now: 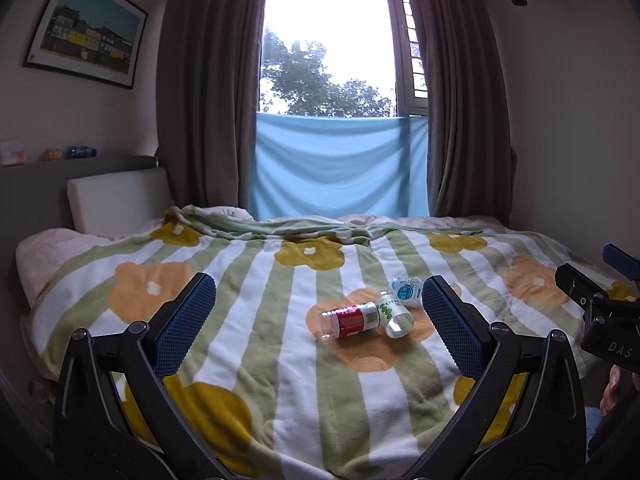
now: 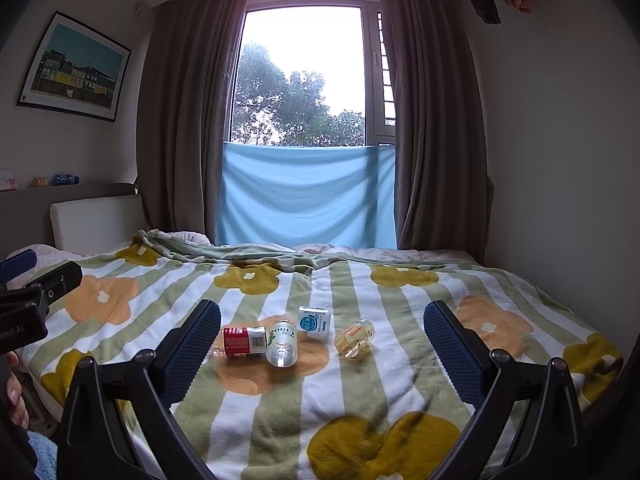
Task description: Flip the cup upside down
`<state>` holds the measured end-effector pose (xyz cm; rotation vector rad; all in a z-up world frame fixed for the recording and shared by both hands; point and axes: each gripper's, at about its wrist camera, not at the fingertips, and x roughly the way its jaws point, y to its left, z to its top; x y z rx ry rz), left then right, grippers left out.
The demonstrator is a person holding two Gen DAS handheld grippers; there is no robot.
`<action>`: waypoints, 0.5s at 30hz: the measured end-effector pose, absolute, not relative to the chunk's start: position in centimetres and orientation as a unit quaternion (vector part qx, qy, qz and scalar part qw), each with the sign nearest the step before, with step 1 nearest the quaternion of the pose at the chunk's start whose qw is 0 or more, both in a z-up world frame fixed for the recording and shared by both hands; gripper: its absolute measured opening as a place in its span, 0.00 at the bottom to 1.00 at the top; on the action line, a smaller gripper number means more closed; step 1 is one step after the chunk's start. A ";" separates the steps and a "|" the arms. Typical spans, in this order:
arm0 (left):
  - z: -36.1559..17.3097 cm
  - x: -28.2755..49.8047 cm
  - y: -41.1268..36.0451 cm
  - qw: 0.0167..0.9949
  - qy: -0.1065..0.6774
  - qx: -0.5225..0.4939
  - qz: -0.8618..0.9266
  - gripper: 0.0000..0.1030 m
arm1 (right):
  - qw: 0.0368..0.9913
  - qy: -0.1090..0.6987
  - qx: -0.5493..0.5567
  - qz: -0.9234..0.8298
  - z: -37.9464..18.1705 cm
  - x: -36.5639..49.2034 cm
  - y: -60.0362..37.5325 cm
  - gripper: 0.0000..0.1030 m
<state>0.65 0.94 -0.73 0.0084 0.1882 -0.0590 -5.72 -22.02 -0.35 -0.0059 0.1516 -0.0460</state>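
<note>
Clear plastic cup (image 2: 354,337) lies tipped on its side on the green-striped floral blanket (image 2: 360,384), not yet flipped, untouched, while the left gripper (image 1: 318,322) and right gripper (image 2: 322,350) hover, jaws spread wide and empty.

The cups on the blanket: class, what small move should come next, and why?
Probably advance the open right gripper toward the small clear cup. It lies on its side apart from the other three cups, between the jaws' line of approach, and neither gripper holds anything.

Four small cups (image 2: 280,342) lie toppled on the flowered blanket (image 2: 360,392).
</note>
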 end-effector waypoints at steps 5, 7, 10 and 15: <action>-0.6 0.6 0.9 0.995 0.094 0.004 -0.029 1.00 | 0.997 0.078 -0.004 -0.023 -0.7 -5.6 -22.1 0.99; -0.6 0.6 1.0 0.995 0.094 0.004 -0.030 1.00 | 0.997 0.078 -0.004 -0.022 -0.7 -5.7 -22.1 0.99; -0.5 0.6 0.9 0.995 0.094 0.004 -0.031 1.00 | 0.997 0.079 -0.005 -0.023 -0.6 -5.7 -21.9 0.99; -0.4 0.6 0.8 0.995 0.093 0.004 -0.031 1.00 | 0.997 0.079 -0.004 -0.020 -0.5 -5.8 -21.8 0.99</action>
